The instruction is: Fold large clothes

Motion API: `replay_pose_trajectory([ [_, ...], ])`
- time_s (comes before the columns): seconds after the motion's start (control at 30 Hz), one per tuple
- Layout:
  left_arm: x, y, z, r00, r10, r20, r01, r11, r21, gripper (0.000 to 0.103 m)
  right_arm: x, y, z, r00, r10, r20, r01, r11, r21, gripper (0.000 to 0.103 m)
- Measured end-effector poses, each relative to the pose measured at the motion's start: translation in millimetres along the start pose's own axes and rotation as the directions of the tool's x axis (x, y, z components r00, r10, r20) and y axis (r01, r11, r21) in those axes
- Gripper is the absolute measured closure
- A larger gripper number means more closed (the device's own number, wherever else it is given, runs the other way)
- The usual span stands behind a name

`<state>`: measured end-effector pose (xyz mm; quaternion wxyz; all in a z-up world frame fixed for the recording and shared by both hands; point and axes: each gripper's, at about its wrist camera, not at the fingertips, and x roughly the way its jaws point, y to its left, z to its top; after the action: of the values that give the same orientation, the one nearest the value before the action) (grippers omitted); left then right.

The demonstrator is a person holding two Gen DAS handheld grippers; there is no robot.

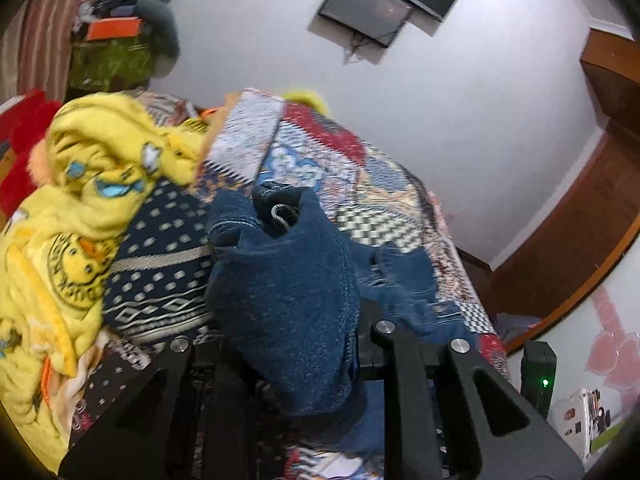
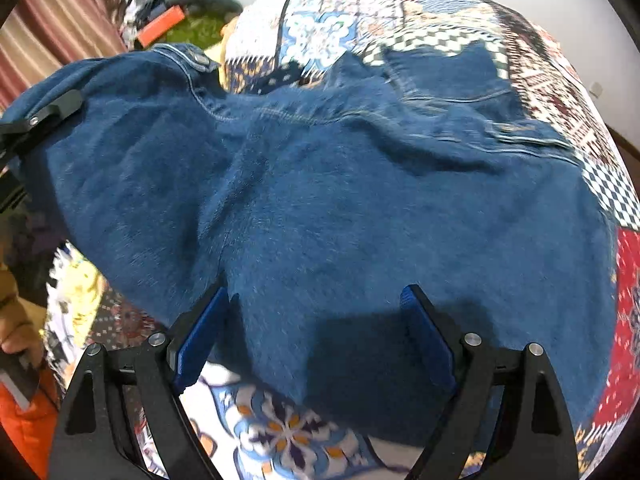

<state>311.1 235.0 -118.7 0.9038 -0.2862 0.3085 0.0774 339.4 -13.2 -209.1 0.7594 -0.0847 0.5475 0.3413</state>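
Note:
A big pair of dark blue denim jeans (image 2: 340,208) lies spread over the patchwork bedspread (image 2: 320,28), its waistband button (image 2: 198,60) at the upper left. My right gripper (image 2: 316,332) hovers wide open just above the cloth near its lower edge, and neither blue pad (image 2: 200,340) presses on it. My left gripper (image 1: 288,312) is shut on a bunched fold of the jeans (image 1: 280,280), which hides its fingertips. In the right wrist view that gripper's finger (image 2: 52,110) shows at the upper left, lifting that end of the denim.
A crumpled yellow duck-print blanket (image 1: 80,200) and a navy patterned cloth (image 1: 160,264) lie left of the jeans. Red plush (image 1: 24,152) sits at the far left. Two dark screens (image 1: 368,8) hang on the white wall. A person's hand (image 2: 20,340) is at the lower left.

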Motion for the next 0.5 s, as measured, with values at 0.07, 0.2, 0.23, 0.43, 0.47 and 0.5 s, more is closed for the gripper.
replay_pose_trajectory([
  [0.07,2,-21,4,1.0,-0.004,0.003,0.004,0.999,0.044,0.083,-18,-13,-6,0.999,-0.013,0.037,0.012,0.999,0.032,0.017],
  [0.2,10,-77,8,0.999,-0.048,0.007,0.046,0.99,0.135,0.083,-55,-53,-24,0.994,-0.063,0.094,0.052,0.992,0.112,0.017],
  [0.23,14,-93,7,0.998,-0.07,0.006,0.068,0.986,0.154,0.083,-64,-65,-28,0.992,-0.079,0.1,0.064,0.988,0.141,0.017],
  [0.43,45,-188,-14,0.977,-0.203,-0.063,0.212,0.942,0.262,0.083,-108,-125,-51,0.971,-0.2,0.128,0.156,0.944,0.292,0.017],
  [0.47,52,-203,-22,0.973,-0.214,-0.084,0.23,0.928,0.292,0.083,-115,-134,-56,0.967,-0.218,0.131,0.168,0.935,0.314,0.017],
  [0.5,61,-220,-34,0.969,-0.22,-0.114,0.246,0.912,0.329,0.083,-121,-142,-61,0.963,-0.233,0.134,0.178,0.926,0.332,0.017],
])
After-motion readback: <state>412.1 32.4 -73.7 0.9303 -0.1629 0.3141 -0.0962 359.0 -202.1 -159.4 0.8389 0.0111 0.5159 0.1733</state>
